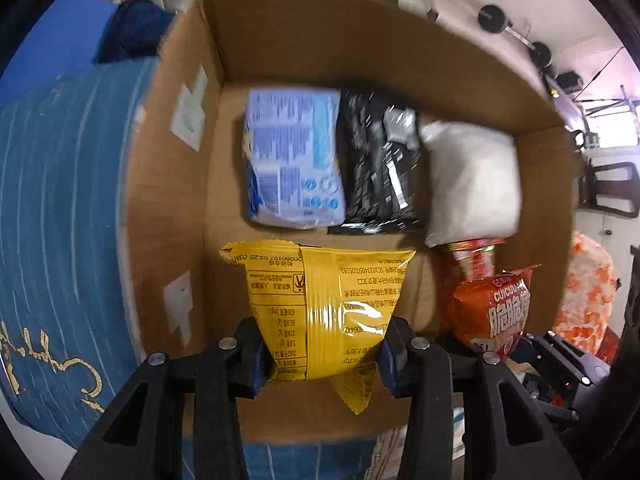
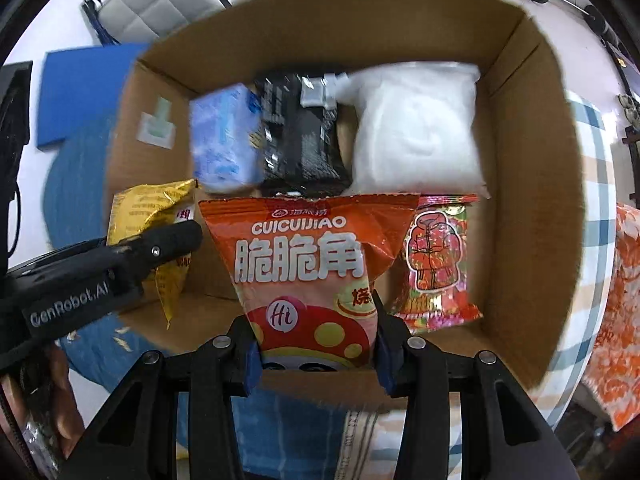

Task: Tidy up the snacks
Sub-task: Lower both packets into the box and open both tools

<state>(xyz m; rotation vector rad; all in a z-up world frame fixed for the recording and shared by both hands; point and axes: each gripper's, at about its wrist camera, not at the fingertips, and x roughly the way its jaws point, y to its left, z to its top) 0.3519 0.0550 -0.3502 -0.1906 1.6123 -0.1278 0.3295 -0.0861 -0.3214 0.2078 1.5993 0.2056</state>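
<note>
Both grippers hang over an open cardboard box [image 1: 304, 48] [image 2: 532, 128]. My left gripper [image 1: 324, 354] is shut on a yellow snack bag [image 1: 320, 300], held over the box's near left part; that bag [image 2: 148, 216] shows at the left of the right wrist view. My right gripper [image 2: 316, 356] is shut on an orange-red CUICUIJIAO snack bag [image 2: 304, 264], also seen in the left view [image 1: 492, 312]. On the box floor lie a blue pack [image 1: 292, 160], a black pack [image 1: 376, 168], a white bag [image 2: 416, 128] and a red patterned packet [image 2: 436, 260].
The box sits on a blue patterned cloth [image 1: 60, 208]. An orange-and-white fabric [image 2: 616, 320] lies to the right of the box. Dumbbells [image 1: 496, 20] and a white padded surface [image 2: 160, 4] are in the background. A person's hand [image 2: 52, 392] holds the left gripper.
</note>
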